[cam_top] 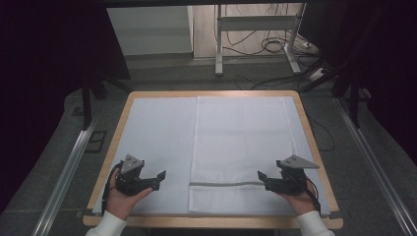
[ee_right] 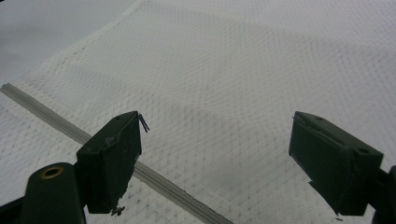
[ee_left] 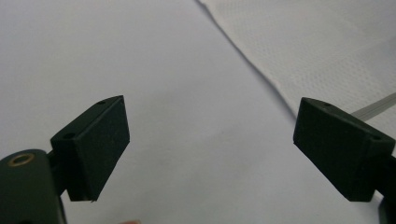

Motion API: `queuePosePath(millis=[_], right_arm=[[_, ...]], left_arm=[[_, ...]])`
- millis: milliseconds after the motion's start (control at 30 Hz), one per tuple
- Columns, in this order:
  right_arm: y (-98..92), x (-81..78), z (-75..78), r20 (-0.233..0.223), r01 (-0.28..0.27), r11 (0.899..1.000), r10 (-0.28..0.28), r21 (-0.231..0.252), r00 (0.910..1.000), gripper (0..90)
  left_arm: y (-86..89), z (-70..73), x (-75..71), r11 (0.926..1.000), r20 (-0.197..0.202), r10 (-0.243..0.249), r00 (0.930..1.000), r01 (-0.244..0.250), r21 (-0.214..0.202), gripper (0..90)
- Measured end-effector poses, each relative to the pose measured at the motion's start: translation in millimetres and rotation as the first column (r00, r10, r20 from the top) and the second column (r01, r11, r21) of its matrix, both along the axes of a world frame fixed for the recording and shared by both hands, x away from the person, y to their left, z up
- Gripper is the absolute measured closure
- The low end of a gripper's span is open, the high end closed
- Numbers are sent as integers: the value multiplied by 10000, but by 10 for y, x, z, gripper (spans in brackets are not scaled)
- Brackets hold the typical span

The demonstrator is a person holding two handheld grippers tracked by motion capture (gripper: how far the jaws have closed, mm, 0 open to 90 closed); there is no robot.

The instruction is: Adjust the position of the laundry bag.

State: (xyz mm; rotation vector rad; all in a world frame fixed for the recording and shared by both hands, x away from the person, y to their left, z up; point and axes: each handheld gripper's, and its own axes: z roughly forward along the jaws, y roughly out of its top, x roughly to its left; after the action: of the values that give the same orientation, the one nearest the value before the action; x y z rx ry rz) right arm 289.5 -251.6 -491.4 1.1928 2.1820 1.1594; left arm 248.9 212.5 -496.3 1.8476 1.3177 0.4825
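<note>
My left gripper [cam_top: 158, 178] hovers with jaws apart over the bare sheet [cam_top: 157, 132], holding nothing. My right gripper [cam_top: 264, 178] has its jaws spread above the white towel [cam_top: 241, 142], near its grey stripe [cam_top: 226, 184]. The towel lies flat on the table's [cam_top: 314, 147] right half.

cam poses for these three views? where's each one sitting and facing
High view: above the person's side, looking forward and down on the table and white towel; both hands show, with left gripper and right gripper.
Left gripper view: rides the left gripper, facing the plain white cover; open black jaws, towel edge beyond.
Right gripper view: rides the right gripper, over the towel; open jaws.
Shared: the towel's grey stripe appears in all three.
</note>
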Motion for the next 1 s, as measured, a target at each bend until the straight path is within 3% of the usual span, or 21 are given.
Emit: queuePosePath(millis=[300, 433, 600, 667, 833, 1000], right_arm=[[-92, -35, -18, -99, 165, 9998, -166, -55, 9998, 171], [-115, -51, 10, -81, 476, 9986, -475, 212, 9988, 163], [-120, -49, 0, -59, 490, 9987, -489, 138, 9988, 163], [-122, -41, -9, -65, 498, 9987, -498, 71, 9987, 162], [-145, -33, 0, -48, 650, 9978, -649, 131, 9979, 156], [-186, -31, -14, -109, 736, 9971, -734, 205, 9972, 156]], left_arm=[[-102, 62, 20, 9999, -442, 142, 9989, -144, -47, 150], [-124, 83, 18, 9996, -481, 243, 9985, -235, 167, 175], [-128, 89, 51, 9998, -371, 173, 9992, -170, 89, 169], [-147, 67, 72, 9997, -342, 56, 9994, -48, 235, 162], [-174, 82, 70, 9999, -925, 87, 9957, -80, 83, 181], [-289, 144, 82, 9999, -1068, -50, 9943, 34, -150, 207]])
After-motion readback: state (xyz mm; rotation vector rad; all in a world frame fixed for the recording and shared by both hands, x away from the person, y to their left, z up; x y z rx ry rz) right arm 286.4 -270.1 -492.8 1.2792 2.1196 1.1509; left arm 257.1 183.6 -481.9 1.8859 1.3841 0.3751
